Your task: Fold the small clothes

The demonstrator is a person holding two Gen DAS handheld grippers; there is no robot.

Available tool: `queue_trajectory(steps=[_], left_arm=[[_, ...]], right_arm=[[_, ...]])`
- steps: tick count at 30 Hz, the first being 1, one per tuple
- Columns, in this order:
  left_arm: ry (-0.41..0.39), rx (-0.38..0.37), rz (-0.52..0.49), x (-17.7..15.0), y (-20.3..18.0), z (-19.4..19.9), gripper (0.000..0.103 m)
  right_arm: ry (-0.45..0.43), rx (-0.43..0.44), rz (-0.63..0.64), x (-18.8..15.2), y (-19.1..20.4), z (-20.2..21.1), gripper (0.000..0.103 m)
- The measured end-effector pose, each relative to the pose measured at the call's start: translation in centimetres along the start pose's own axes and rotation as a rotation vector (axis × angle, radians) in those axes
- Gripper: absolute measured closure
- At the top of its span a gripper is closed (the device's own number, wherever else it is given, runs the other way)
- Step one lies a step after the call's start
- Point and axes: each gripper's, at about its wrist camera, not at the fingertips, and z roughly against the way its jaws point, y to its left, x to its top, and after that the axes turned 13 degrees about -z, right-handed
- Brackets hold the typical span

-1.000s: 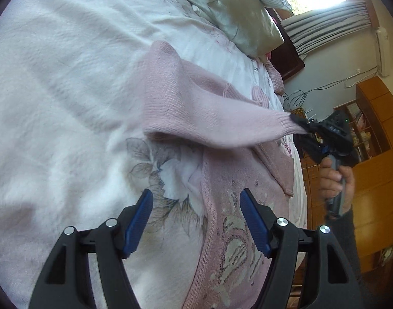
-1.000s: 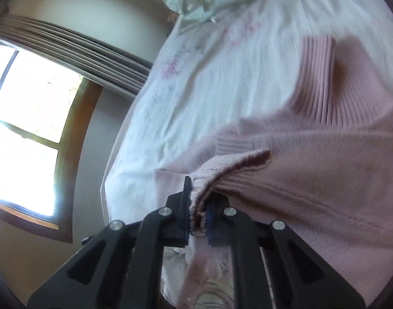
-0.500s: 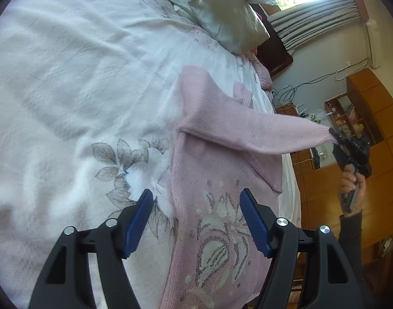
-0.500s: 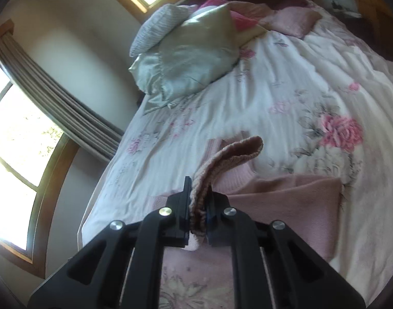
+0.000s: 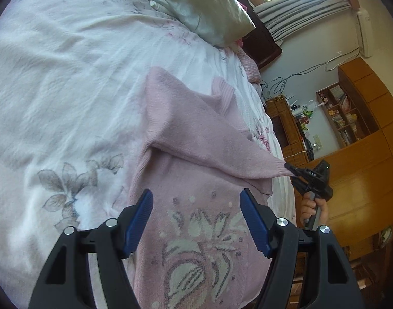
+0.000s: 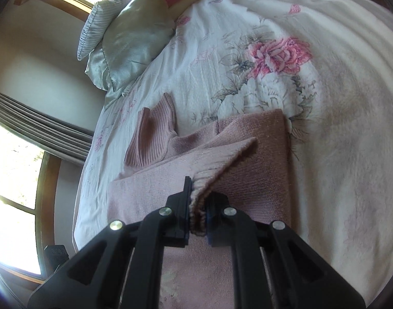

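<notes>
A: Where does the sweater lie?

B: Flat on the bedspread, below the pillow, collar toward it. One sleeve is drawn across the body, its cuff clamped in the right gripper off the bed's edge.

A: And the left gripper?

B: Jaws wide apart over the knitted flower, holding nothing.

A: How would the knit handle?

B: Probably soft, light and stretchy; it sags between shoulder and cuff, and a hard pull could drag the body. The ribbed cuff, hem or collar look firmest to pinch; the loose middle would likely bunch.
</notes>
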Motion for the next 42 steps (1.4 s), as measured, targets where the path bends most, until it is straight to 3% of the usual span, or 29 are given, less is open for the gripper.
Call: queue_trajectory(steps=[3, 6, 11, 16, 19, 20, 21, 22, 23, 24, 26, 29, 31, 35, 38, 40, 42], left_arm=[[0.0, -0.018, -0.035, 2.0, -1.3, -2.0, 0.033], [0.021, -0.008, -0.062, 4.1, -2.1, -4.6, 0.033], [0.102, 0.071, -0.088, 6.6, -1.2, -8.5, 0.033], [0.151, 0.11, -0.044, 7.6, 1.3, -10.4, 0.033], [0.191, 0.118, 0.001, 7.1, 2.9, -11.6, 0.033], [0.198, 0.12, 0.004, 7.0, 3.1, -11.9, 0.033], [0.204, 0.124, 0.002, 6.8, 3.1, -12.0, 0.033], [0.207, 0.128, -0.004, 6.8, 3.0, -12.0, 0.033], [0.213, 0.135, -0.012, 6.9, 2.9, -12.1, 0.033], [0.218, 0.141, -0.02, 6.9, 2.8, -12.2, 0.033], [0.223, 0.158, -0.019, 7.1, 2.9, -12.3, 0.033], [0.224, 0.166, -0.007, 7.5, 3.5, -12.9, 0.033], [0.217, 0.168, -0.005, 7.6, 3.1, -12.7, 0.033], [0.152, 0.139, -0.121, 8.8, 0.0, -10.6, 0.033], [0.101, 0.089, -0.179, 9.9, -1.6, -10.1, 0.032], [0.124, 0.124, -0.173, 10.4, -1.0, -11.3, 0.032], [0.218, 0.212, -0.124, 10.1, 0.8, -13.6, 0.032]], right_arm=[[0.022, -0.005, -0.021, 0.0, -1.3, -0.7, 0.095], [0.092, -0.049, -0.042, 0.1, -3.1, -1.8, 0.087], [-0.056, -0.03, -0.1, 1.6, -5.5, 3.1, 0.084], [-0.021, -0.061, -0.055, 1.6, -5.2, 2.3, 0.083], [-0.001, -0.053, -0.066, 1.8, -5.2, 0.1, 0.067], [0.016, -0.039, -0.073, 1.8, -5.2, -0.7, 0.066], [0.038, -0.036, -0.075, 1.8, -5.1, -1.6, 0.069], [0.046, -0.059, -0.058, 1.6, -5.0, -2.3, 0.095], [0.013, -0.121, -0.029, 1.4, -4.7, -2.3, 0.098], [-0.032, -0.147, -0.021, 1.1, -4.6, -1.9, 0.098], [-0.057, -0.118, -0.063, 0.6, -5.3, -1.1, 0.098], [0.004, -0.166, -0.043, -0.2, -6.2, -2.8, 0.097], [-0.018, -0.16, -0.014, -0.3, -6.1, -2.2, 0.093], [-0.162, -0.139, 0.106, -1.1, -3.2, 2.3, 0.089], [-0.086, -0.112, 0.166, -2.4, -1.9, 1.4, 0.08], [-0.003, -0.162, 0.141, -2.4, -2.9, -1.2, 0.08], [0.039, -0.25, 0.128, -1.7, -4.5, -3.2, 0.093]])
